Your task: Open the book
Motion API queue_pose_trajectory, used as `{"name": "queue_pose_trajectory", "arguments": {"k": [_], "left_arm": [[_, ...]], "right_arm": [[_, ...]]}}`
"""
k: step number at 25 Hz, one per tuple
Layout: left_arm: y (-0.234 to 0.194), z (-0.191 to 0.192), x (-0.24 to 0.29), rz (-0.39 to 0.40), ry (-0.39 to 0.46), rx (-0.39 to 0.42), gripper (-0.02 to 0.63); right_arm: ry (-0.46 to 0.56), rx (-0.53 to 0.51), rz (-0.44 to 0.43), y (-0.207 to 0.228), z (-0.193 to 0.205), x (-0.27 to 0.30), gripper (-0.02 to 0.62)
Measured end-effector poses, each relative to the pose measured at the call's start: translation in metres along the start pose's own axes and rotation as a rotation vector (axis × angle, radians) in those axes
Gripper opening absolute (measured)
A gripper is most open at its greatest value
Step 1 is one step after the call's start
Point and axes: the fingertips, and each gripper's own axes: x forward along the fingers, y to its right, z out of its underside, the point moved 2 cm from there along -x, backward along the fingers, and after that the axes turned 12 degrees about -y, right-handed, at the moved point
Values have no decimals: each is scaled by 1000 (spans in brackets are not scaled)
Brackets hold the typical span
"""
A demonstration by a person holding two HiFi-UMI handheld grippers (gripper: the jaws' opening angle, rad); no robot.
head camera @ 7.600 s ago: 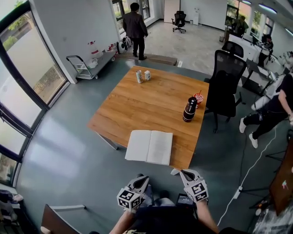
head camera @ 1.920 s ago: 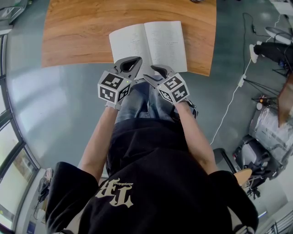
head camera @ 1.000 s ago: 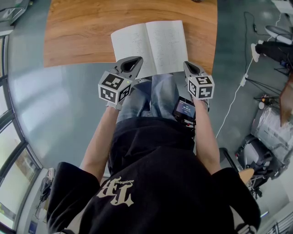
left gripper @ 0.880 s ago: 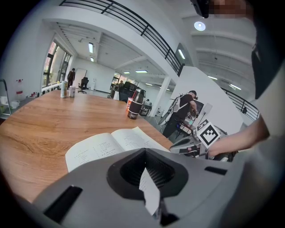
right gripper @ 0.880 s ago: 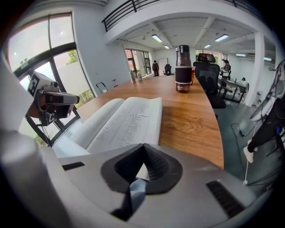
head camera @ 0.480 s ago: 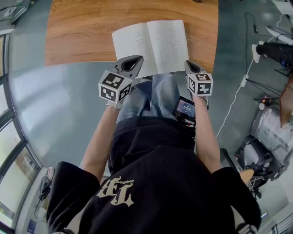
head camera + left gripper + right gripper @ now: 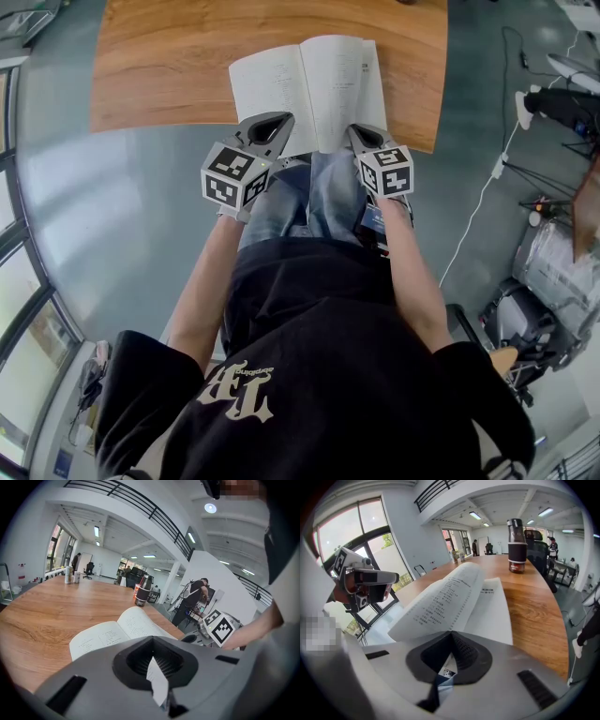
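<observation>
Lying open at the near edge of the desk (image 7: pixel 159 66): one book (image 7: pixel 277 80), with thin paper leaves.
- Right gripper (image 7: pixel 360 130): fingers closed on the bottom margin of a right-hand page (image 7: pixel 445 597), which stands lifted and bowed.
- Left gripper (image 7: pixel 278 119): fingers closed, holding nothing, by the left page's near edge; contact cannot be told.
- Handling, as judged: leaves light, limp and easily creased or torn. Grip a single leaf at its lower margin, lightly.

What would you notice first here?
A white book lies open at the near edge of a wooden table. The right gripper pinches one page and holds it up in a curl, while the left gripper hovers shut by the left page.
</observation>
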Motion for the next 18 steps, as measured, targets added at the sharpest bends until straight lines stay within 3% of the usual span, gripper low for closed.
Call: {"name": "queue_pose_trajectory", "arguments": {"k": [18], "left_arm": [[7, -5, 0, -6, 20, 3, 5]], "right_arm": [[75, -244, -349, -120, -28, 4, -12]]}}
